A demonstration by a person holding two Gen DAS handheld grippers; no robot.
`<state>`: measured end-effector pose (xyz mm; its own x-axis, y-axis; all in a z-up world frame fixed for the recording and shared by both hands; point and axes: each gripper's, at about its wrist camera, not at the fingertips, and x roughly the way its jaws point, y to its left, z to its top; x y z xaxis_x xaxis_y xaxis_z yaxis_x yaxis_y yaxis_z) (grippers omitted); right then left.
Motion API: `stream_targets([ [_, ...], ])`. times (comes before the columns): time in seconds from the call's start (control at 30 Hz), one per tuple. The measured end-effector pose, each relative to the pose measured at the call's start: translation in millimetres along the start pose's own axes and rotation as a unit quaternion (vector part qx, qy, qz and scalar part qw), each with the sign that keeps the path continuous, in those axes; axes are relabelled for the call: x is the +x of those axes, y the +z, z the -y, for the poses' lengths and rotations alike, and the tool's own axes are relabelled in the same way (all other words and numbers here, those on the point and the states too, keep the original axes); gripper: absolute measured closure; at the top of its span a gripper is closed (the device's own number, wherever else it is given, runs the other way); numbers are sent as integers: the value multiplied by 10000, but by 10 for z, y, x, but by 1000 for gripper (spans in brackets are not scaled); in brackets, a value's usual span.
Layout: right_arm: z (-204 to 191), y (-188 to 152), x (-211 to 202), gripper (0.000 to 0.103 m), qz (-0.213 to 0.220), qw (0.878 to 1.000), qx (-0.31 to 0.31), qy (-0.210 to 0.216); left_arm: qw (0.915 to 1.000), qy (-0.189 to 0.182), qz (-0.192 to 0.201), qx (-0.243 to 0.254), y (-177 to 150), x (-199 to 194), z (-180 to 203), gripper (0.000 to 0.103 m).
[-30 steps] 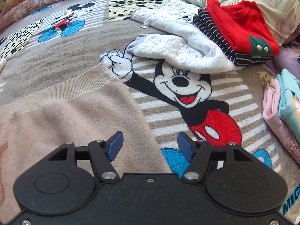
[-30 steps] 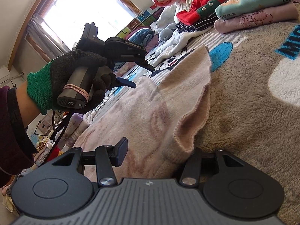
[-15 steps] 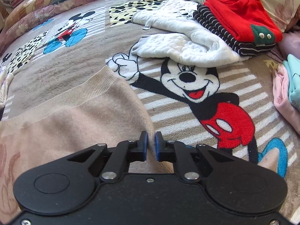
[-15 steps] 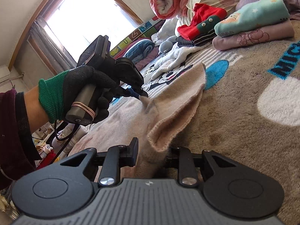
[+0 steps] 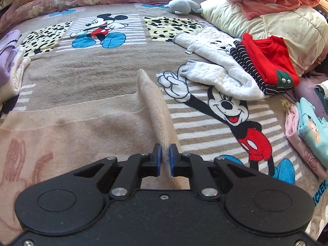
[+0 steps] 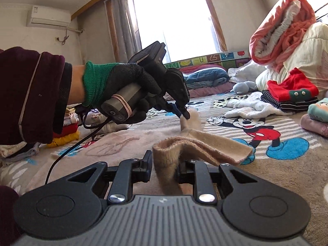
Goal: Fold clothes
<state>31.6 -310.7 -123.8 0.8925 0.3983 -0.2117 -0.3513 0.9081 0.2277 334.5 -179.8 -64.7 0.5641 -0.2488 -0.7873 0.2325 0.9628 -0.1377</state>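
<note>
So the beige sweater [image 5: 82, 135] is spread on the cartoon blanket [image 5: 86, 78], and its edge is pinched up between the closed jaws of the left gripper [image 5: 165, 162]. Another bunched-up fold of it is clamped in the right gripper [image 6: 165, 167]. A pile of folded clothes [image 5: 266, 65] is seen nearby.

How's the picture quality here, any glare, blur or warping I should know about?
Right wrist view: the window is blown out white, and the ceiling line bends from fisheye warping. Left wrist view: even daylight, no glare; the lifted edge of the beige sweater looks slightly motion-blurred, while the blanket print stays sharp. In both views the frame edges curve strongly.
</note>
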Motion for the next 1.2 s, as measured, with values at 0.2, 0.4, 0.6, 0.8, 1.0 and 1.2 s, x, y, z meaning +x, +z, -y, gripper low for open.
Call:
stream_targets([
  [0.2,-333,-21,143,79,-247,9982,-471,273,9999,-98,119,-79,-120,-62,-318,96],
  [0.4,-572,-67,258,80,-475,9957,-668,422,9995,-237,183,-117,-182,-94,-566,96],
  [0.6,-769,-90,335,80,-538,9939,-792,551,9985,-412,346,139,-207,-178,-711,96],
  [0.8,-977,-137,466,80,-705,9904,-974,683,9970,-528,467,318,-218,-208,-848,96],
  [1.0,-1188,-185,620,80,-946,9851,-1159,853,9965,-499,479,471,-268,-200,-981,96],
  [1.2,-1321,-233,746,80,-1193,9810,-1243,887,9974,-437,454,341,-353,-109,-1149,96],
])
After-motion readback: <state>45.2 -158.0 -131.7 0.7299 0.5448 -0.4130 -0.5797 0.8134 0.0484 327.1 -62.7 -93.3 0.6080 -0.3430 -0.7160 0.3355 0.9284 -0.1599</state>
